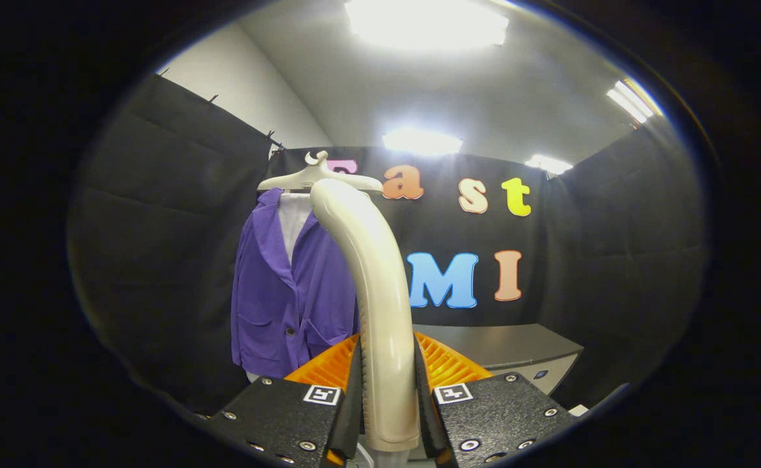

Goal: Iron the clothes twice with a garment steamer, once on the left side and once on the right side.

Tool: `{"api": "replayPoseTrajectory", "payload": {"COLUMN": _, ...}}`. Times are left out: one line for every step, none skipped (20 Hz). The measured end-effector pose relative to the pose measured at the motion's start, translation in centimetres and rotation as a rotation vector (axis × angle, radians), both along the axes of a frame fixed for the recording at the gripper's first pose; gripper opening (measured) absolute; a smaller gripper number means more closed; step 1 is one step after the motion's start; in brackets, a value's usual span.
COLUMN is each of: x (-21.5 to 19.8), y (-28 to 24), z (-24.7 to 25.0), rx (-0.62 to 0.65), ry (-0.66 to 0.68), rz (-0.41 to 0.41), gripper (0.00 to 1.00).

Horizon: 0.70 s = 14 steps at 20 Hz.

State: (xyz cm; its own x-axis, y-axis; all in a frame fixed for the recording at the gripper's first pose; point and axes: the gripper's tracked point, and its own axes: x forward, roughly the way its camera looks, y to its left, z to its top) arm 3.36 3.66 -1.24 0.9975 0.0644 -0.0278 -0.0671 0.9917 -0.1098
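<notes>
No readable text, brand name or number is found on any object inspected. The gripper [388,396] carries two small square coded markers [322,394], one on each finger mount, black-and-white block patterns and not legible as characters. Its fingers are closed against both sides of the garment steamer [380,305] handle, which bears no marking. The grey bench [510,348] front shows one small dark emblem, too small to read.
</notes>
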Motion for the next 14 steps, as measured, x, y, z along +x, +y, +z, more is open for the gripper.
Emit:
{"api": "replayPoseTrajectory", "payload": {"x": 0.0, "y": 0.2, "z": -0.2, "rx": -0.004, "ry": 0.002, "rz": -0.007, "gripper": 0.38}}
{"api": "replayPoseTrajectory", "payload": {"x": -0.1, "y": 0.3, "z": -0.4, "rx": -0.006, "ry": 0.013, "rz": -0.014, "gripper": 0.38}}
{"api": "replayPoseTrajectory", "payload": {"x": -0.2, "y": 0.4, "z": -0.9, "rx": -0.007, "ry": 0.027, "rz": -0.017, "gripper": 0.38}}
{"api": "replayPoseTrajectory", "payload": {"x": -0.3, "y": 0.5, "z": -1.2, "rx": -0.012, "ry": 0.039, "rz": -0.018, "gripper": 0.38}}
{"api": "replayPoseTrajectory", "payload": {"x": -0.4, "y": 0.6, "z": -1.4, "rx": -0.016, "ry": 0.049, "rz": -0.021, "gripper": 0.38}}
{"api": "replayPoseTrajectory", "payload": {"x": -0.5, "y": 0.7, "z": -1.6, "rx": -0.017, "ry": 0.055, "rz": -0.028, "gripper": 0.38}}
{"api": "replayPoseTrajectory", "payload": {"x": -0.5, "y": 0.7, "z": -1.9, "rx": -0.014, "ry": 0.06, "rz": -0.033, "gripper": 0.38}}
{"api": "replayPoseTrajectory", "payload": {"x": -0.5, "y": 0.7, "z": -2.0, "rx": -0.012, "ry": 0.066, "rz": -0.037, "gripper": 0.38}}
{"api": "replayPoseTrajectory", "payload": {"x": -0.4, "y": 0.6, "z": -2.3, "rx": -0.012, "ry": 0.072, "rz": -0.039, "gripper": 0.38}}
{"api": "replayPoseTrajectory", "payload": {"x": -0.5, "y": 0.5, "z": -2.4, "rx": -0.009, "ry": 0.077, "rz": -0.042, "gripper": 0.38}}
{"api": "replayPoseTrajectory", "payload": {"x": -0.4, "y": 0.3, "z": -2.3, "rx": -0.002, "ry": 0.073, "rz": -0.048, "gripper": 0.38}}
{"api": "replayPoseTrajectory", "payload": {"x": -0.4, "y": 0.0, "z": -2.3, "rx": -0.003, "ry": 0.074, "rz": -0.058, "gripper": 0.38}}
{"api": "replayPoseTrajectory", "payload": {"x": -0.3, "y": -0.4, "z": -2.3, "rx": 0.0, "ry": 0.077, "rz": -0.068, "gripper": 0.38}}
{"api": "replayPoseTrajectory", "payload": {"x": -0.2, "y": -0.6, "z": -2.2, "rx": 0.011, "ry": 0.081, "rz": -0.076, "gripper": 0.38}}
